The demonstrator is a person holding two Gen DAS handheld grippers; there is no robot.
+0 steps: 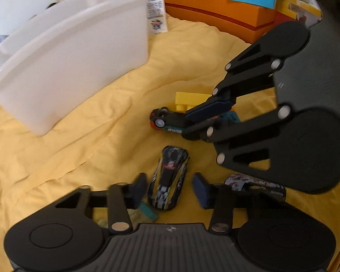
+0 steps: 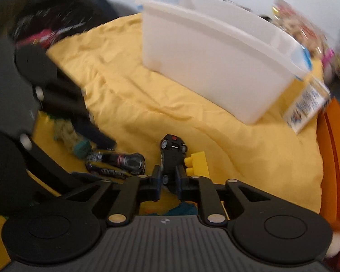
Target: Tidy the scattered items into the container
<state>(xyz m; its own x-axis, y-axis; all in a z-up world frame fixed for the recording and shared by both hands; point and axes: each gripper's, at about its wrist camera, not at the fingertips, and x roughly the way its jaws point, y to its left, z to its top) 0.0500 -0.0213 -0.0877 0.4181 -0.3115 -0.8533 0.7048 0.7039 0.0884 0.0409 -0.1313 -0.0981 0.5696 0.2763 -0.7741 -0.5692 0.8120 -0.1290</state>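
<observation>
Gripping a toy car [image 2: 172,156], right claw [image 2: 168,182]

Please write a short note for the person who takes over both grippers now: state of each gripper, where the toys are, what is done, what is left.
Right gripper: shut on the overturned black toy car, on the yellow cloth.
Left gripper: jaws either side of the black-and-yellow toy car, not yet gripping.
Yellow building brick lies beside the overturned car; a third, graffiti-printed toy car lies by the left gripper.
White plastic container stands behind; its contents are not visible.
Left: put all these into it.
</observation>
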